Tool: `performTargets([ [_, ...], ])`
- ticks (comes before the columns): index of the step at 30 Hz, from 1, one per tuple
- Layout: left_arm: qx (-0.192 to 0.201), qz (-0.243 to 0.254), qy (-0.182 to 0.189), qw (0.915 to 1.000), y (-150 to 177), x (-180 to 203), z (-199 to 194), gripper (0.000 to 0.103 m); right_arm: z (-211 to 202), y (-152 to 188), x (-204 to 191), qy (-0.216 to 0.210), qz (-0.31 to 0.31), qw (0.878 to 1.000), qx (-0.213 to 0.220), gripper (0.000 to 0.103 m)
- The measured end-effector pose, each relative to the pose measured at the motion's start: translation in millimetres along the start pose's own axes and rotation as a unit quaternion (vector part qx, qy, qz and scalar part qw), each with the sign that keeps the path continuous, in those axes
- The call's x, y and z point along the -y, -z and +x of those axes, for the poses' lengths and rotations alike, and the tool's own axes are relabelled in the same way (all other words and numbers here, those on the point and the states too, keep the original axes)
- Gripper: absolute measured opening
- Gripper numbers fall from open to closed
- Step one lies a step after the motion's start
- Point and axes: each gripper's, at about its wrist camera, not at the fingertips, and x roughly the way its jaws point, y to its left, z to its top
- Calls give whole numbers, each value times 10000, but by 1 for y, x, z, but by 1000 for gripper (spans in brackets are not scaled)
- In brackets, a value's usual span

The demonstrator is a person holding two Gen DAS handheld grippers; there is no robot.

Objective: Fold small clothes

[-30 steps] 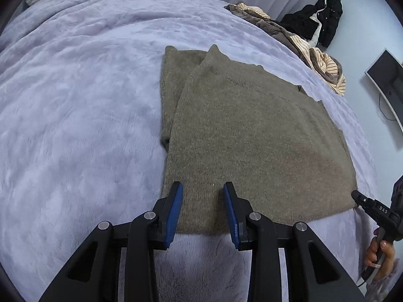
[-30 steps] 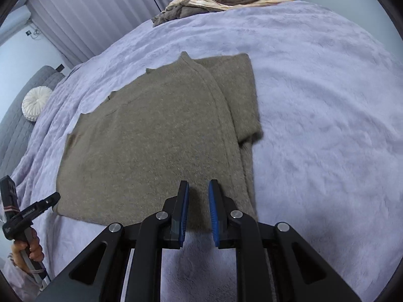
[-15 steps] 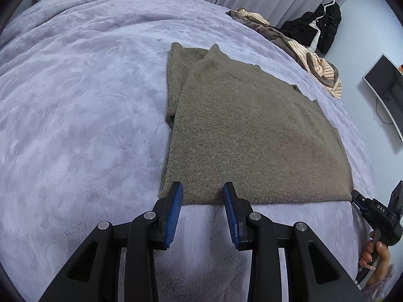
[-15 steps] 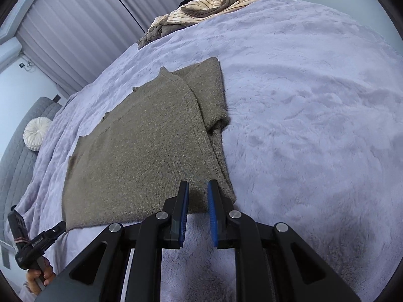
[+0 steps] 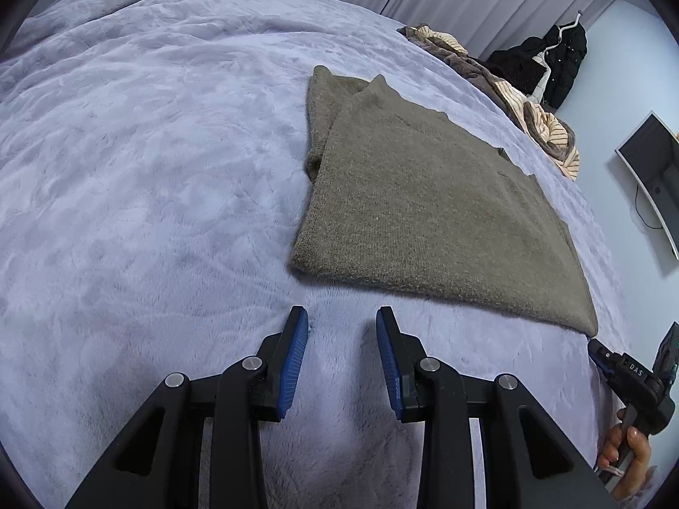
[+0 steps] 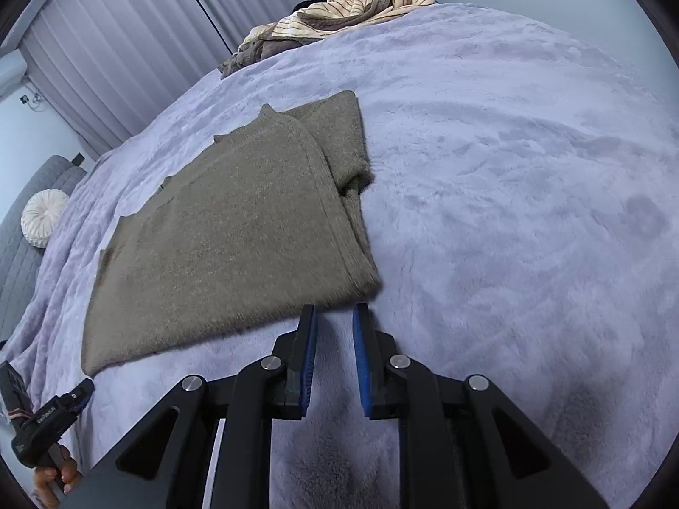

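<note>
- Left gripper (image 5: 341,318): jaws partly apart, holding nothing.
- Right gripper (image 6: 334,313): narrow gap, just been widening, holding nothing.
- Folded sweater (image 5: 428,208) lies flat on the blanket (image 5: 148,169), just ahead of both.

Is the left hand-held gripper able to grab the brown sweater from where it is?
Probably yes. The left hand-held gripper is open and empty, just short of the sweater, whose near edge lies flat on the blanket with nothing in between.

text: "DAS" | on: right gripper (image 5: 628,375) body, white letters
</note>
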Motion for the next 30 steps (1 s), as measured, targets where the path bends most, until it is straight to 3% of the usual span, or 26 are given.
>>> performTargets([
  [4, 34, -94, 31, 9999, 7, -4, -6, 35, -18, 16, -2, 11, -43, 10000, 71, 23],
  [6, 45, -135, 46, 9999, 9, -6, -10, 35, -26, 23, -5, -7, -74, 9999, 71, 29],
  [8, 31, -118, 107, 9999, 11, -6, -13, 58, -33, 30, -8, -38, -84, 9999, 67, 37],
  [9, 72, -104, 194, 9997, 13, -4, -17, 81, -36, 34, -9, -42, -88, 9999, 68, 38],
  [10, 142, -68, 122, 9998, 14, -2, -21, 96, -39, 37, -11, -49, -104, 9999, 60, 38],
  [11, 226, -2, -37, 9997, 14, 1, -25, 100, -42, 39, -13, -56, -125, 9999, 49, 38],
  [15, 338, 87, -299, 9989, 16, 1, -35, 101, -50, 47, -22, -115, -233, 9997, -42, 40],
  [18, 547, 2, -443, 9975, 18, -5, -44, 101, -53, 52, -32, -165, -319, 9993, -119, 52],
  [24, 192, -212, -323, 9991, 23, -20, -41, 101, -50, 58, -54, -359, -553, 9974, -304, 53],
  [30, 116, -177, -142, 9997, 25, -24, -38, 101, -42, 56, -82, -525, -840, 9940, -474, 53],
])
